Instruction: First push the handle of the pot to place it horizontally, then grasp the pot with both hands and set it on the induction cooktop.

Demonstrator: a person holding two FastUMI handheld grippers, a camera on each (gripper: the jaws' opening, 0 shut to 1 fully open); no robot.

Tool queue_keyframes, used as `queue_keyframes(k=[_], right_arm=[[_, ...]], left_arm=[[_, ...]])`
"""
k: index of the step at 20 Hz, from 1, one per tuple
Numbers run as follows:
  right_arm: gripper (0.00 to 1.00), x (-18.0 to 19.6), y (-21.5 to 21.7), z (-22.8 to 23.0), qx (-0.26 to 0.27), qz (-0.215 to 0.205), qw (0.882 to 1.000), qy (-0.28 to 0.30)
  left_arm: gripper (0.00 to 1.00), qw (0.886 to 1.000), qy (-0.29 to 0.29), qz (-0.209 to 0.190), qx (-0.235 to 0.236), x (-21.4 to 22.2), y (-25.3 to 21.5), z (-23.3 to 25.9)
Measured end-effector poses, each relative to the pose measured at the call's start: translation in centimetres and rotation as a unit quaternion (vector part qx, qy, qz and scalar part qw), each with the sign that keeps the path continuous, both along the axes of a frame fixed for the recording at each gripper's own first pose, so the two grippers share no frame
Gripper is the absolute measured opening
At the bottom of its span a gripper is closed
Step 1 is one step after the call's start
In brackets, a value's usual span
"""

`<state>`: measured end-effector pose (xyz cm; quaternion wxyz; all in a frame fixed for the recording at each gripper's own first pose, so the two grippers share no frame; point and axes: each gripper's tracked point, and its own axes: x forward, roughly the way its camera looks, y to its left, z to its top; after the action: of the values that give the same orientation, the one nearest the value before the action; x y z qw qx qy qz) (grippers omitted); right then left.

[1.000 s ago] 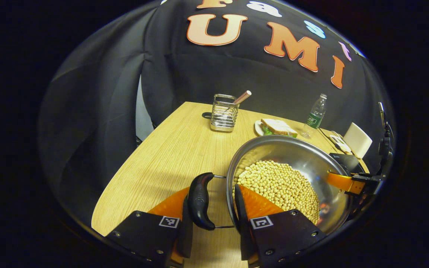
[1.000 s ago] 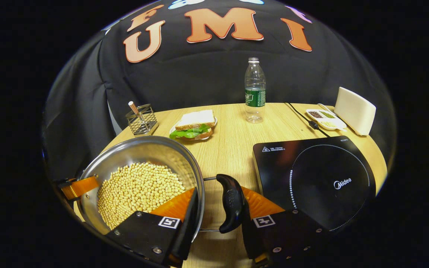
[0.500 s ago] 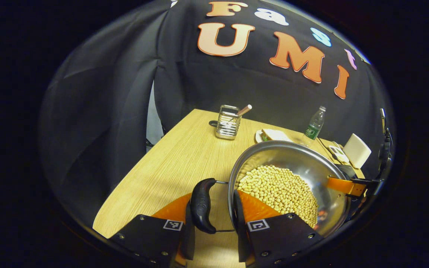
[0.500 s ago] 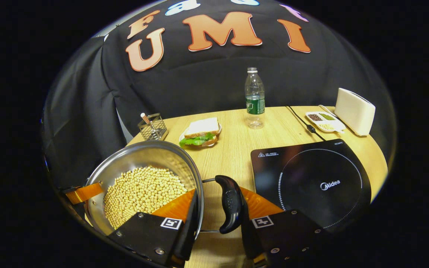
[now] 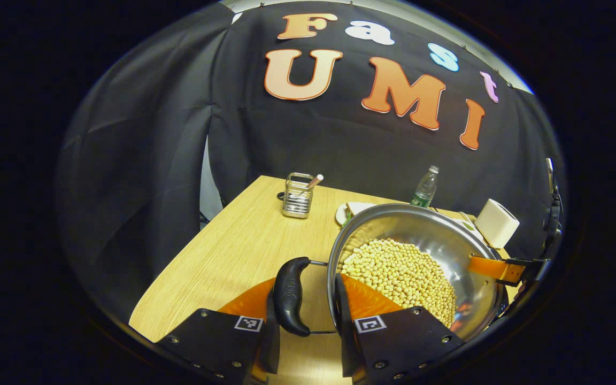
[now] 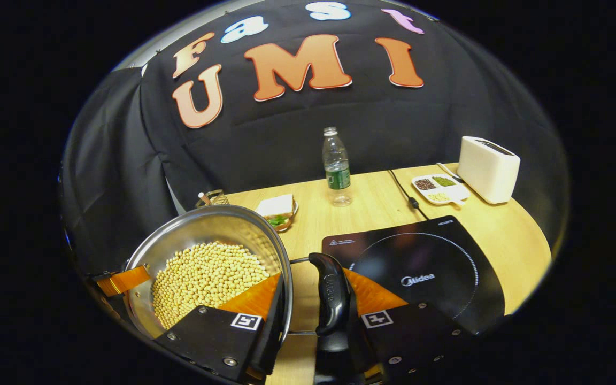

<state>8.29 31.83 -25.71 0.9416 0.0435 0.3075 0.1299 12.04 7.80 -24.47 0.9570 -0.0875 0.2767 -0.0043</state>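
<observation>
Steel pot (image 5: 436, 240) (image 6: 217, 227), filled with pale beans (image 5: 399, 272) (image 6: 209, 275), is hanging above the wooden table (image 5: 233, 256) (image 6: 500, 235), just left of the induction cooktop (image 6: 420, 267). Left gripper (image 5: 302, 315) is clamping one black side handle (image 5: 289, 297) against the rim; right gripper (image 6: 313, 315) is clamping the opposite handle (image 6: 329, 291) the same way. Beyond are sitting a sandwich plate (image 6: 278, 208), water bottle (image 6: 336, 166), wire caddy (image 5: 297, 195) and white toaster (image 6: 487, 168)
</observation>
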Motion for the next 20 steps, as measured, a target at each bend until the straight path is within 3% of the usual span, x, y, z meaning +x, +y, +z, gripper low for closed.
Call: queue_keyframes(k=[20], right_arm=[[0.53, 1.2, -18.6, 1.5, 0.002, -0.105, 0.994, 0.000]], left_arm=[[0.47, 0.994, 0.019, -0.104, -0.006, 1.4, -19.8, 0.9]])
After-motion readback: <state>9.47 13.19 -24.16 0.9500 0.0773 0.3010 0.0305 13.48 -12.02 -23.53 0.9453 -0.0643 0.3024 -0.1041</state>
